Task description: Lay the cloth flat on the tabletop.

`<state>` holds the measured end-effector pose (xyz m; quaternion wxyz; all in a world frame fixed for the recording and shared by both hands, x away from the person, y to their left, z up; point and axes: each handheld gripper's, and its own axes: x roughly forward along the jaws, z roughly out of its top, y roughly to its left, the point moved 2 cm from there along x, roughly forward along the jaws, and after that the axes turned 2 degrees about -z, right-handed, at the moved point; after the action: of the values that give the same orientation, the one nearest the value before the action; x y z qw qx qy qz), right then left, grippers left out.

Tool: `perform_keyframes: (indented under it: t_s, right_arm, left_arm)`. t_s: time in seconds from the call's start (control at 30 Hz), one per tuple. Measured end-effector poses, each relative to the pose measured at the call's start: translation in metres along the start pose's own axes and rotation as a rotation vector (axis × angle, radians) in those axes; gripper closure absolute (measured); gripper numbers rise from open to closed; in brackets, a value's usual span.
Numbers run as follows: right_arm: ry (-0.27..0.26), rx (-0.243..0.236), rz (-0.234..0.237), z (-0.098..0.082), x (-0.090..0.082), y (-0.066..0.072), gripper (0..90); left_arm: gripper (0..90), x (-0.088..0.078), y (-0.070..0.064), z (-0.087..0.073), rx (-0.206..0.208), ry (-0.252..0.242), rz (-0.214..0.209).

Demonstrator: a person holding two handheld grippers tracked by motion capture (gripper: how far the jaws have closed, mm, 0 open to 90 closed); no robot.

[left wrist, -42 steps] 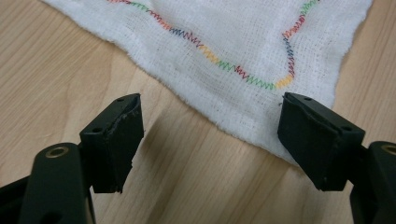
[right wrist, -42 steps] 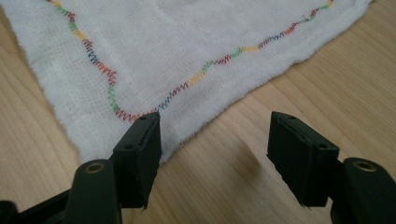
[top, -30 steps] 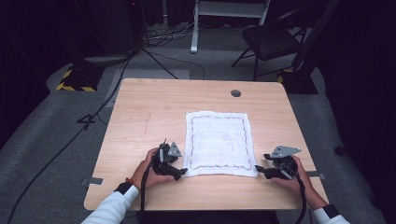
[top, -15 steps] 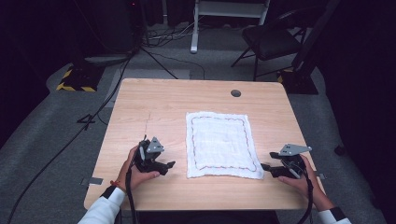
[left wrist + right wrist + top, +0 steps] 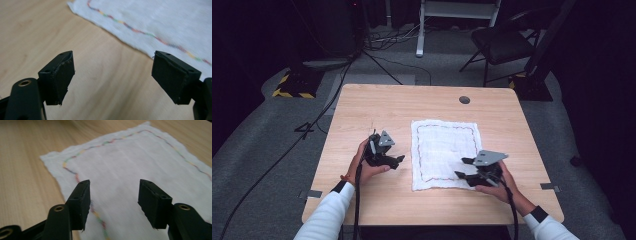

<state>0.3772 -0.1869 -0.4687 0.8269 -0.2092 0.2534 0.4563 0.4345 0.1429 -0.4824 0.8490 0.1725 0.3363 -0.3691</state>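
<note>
Right gripper (image 5: 465, 168) hovers over the cloth's (image 5: 443, 145) near right corner, jaws spread but just narrowing, nothing between; left gripper (image 5: 398, 161), jaws spread, sits beside its left edge.

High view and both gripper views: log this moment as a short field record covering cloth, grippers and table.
cloth: white cloth with a multicoloured stitched border, lying flat on the wooden table
left gripper: left gripper open, nothing between the jaws, over bare wood beside the cloth's left edge
right gripper: right gripper open, jaws just closing somewhat, nothing gripped, over the cloth's near right corner
contact: cannot tell
</note>
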Motion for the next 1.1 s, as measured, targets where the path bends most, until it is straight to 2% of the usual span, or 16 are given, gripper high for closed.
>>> perform_keyframes:
  t_s: [0.07,0.17,0.2,0.27,0.3,0.37,0.43,0.47,0.63,0.77,0.83,0.93,1.0,1.1]
  right_arm:
    - [0.005,-0.049,0.035,0.012,0.016,0.018,46.2]
    - [0.012,-0.103,0.095,0.025,0.036,0.04,47.6]
    - [0.013,-0.118,0.114,0.029,0.042,0.047,47.7]
    - [0.013,-0.14,0.142,0.034,0.052,0.059,48.2]
    - [0.016,-0.147,0.153,0.035,0.056,0.063,48.4]
    - [0.019,-0.16,0.171,0.037,0.066,0.07,49.4]
    - [0.021,-0.161,0.19,0.039,0.074,0.075,51.7]
    - [0.027,-0.169,0.189,0.04,0.079,0.078,52.1]
    - [0.06,-0.174,0.197,0.037,0.096,0.085,52.7]
    - [0.062,-0.151,0.203,0.034,0.099,0.083,52.7]
    - [0.064,-0.153,0.187,0.034,0.098,0.081,58.5]
    - [0.065,-0.138,0.179,0.033,0.097,0.078,67.2]
    - [0.066,-0.135,0.165,0.033,0.097,0.077,73.6]
    - [0.071,-0.14,0.143,0.033,0.097,0.077,80.3]
  left_arm:
    - [19.0,0.005,0.002,0.007,-0.017,-0.01,-0.01]
    - [19.5,0.016,0.006,0.018,-0.019,-0.012,-0.012]
    - [19.7,0.019,0.007,0.02,-0.008,-0.015,-0.003]
    - [19.4,0.027,0.008,0.025,-0.008,-0.001,-0.011]
    - [19.3,0.031,0.01,0.028,-0.012,-0.003,-0.016]
    - [20.0,0.036,0.011,0.032,-0.008,-0.01,0.004]
    - [19.6,0.043,0.015,0.037,-0.022,-0.002,-0.009]
    - [19.6,0.045,0.016,0.039,-0.023,-0.008,-0.003]
    - [19.8,0.06,0.024,0.053,-0.059,-0.024,-0.011]
    - [20.1,0.075,0.03,0.061,-0.091,-0.026,0.001]
    - [20.1,0.083,0.032,0.063,-0.103,-0.018,0.012]
    - [20.9,0.098,0.036,0.062,-0.132,0.015,0.051]
    - [21.0,0.104,0.039,0.061,-0.134,0.041,0.077]
    - [18.2,0.11,0.045,0.06,-0.185,0.037,0.061]
